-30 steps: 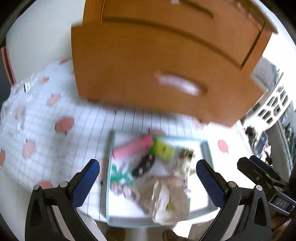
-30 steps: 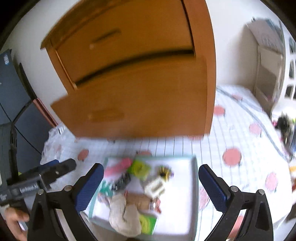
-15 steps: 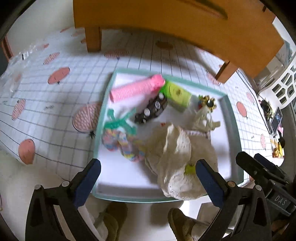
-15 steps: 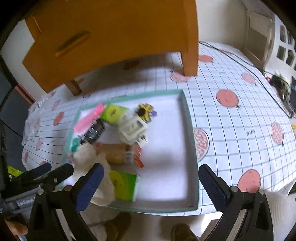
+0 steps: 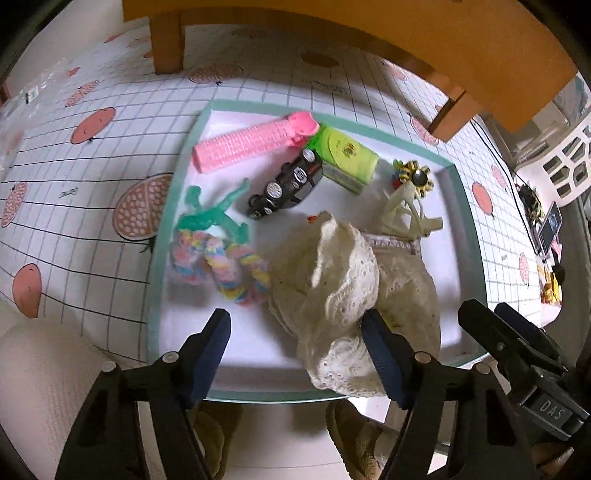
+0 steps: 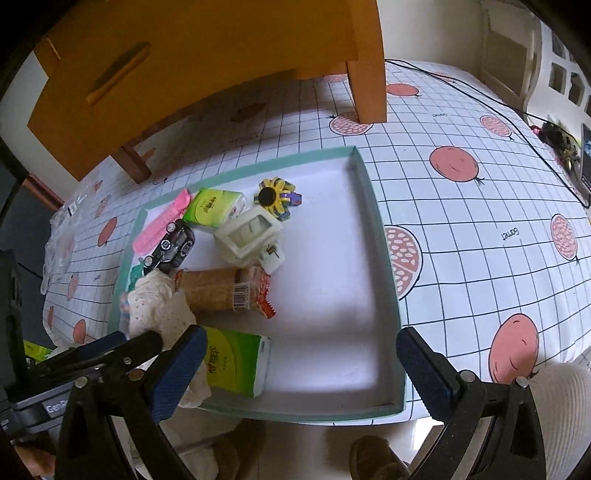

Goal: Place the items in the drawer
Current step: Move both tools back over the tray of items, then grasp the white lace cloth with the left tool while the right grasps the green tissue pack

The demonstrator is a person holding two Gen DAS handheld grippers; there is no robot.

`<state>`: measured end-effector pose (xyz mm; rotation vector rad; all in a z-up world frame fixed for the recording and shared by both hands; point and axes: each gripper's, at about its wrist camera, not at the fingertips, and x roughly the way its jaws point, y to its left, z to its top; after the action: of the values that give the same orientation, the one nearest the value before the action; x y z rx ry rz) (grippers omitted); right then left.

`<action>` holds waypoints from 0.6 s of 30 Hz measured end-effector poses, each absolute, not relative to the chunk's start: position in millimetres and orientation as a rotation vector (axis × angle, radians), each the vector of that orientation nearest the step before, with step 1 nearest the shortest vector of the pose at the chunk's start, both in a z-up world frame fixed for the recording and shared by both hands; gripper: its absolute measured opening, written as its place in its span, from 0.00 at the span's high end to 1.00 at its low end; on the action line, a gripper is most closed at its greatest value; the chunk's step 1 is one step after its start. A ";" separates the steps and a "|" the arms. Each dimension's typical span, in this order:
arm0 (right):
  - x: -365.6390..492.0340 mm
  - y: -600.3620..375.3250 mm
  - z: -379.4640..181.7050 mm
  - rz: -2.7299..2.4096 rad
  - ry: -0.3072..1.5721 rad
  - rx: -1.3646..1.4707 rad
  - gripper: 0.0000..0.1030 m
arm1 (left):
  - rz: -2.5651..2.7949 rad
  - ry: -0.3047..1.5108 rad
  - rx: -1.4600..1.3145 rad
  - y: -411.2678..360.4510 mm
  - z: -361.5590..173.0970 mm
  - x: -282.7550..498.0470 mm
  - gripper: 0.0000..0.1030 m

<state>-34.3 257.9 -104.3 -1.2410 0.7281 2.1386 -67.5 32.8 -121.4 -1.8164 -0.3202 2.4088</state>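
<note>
A teal-rimmed white tray holds a pink roller, a black toy car, a green tissue pack, a green figure, a pastel scrunchie, a cream lace cloth, a flower toy, a snack packet and a second green tissue pack. My left gripper hovers over the tray's near edge. Its jaws are closing, with the cloth's edge against the right finger only. My right gripper stands open over the tray's near part.
An orange wooden drawer cabinet stands on legs behind the tray. A pomegranate-print tablecloth covers the table. A black cable runs at the far right. A person's slippered feet show below the table edge.
Both grippers have come down and tipped from the cabinet front toward the tray. The left gripper's jaws have narrowed.
</note>
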 end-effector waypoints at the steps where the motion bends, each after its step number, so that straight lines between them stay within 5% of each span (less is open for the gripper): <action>1: -34.6 257.5 -104.7 2.140 0.728 -1.244 0.00 | 2.401 -0.315 -1.824 33.6 -122.9 -67.6 0.31; 7: -36.7 254.1 -111.1 2.132 0.720 -1.276 0.00 | 2.368 -0.353 -1.853 31.7 -130.0 -68.5 0.49; 18: -52.7 238.2 -123.0 2.182 0.680 -1.394 0.00 | 2.370 -0.477 -1.895 11.9 -134.3 -63.5 0.49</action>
<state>-52.7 238.2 -123.0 -1.3935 0.6805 2.1822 -63.5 11.9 -134.3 -1.8948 -0.4771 2.3698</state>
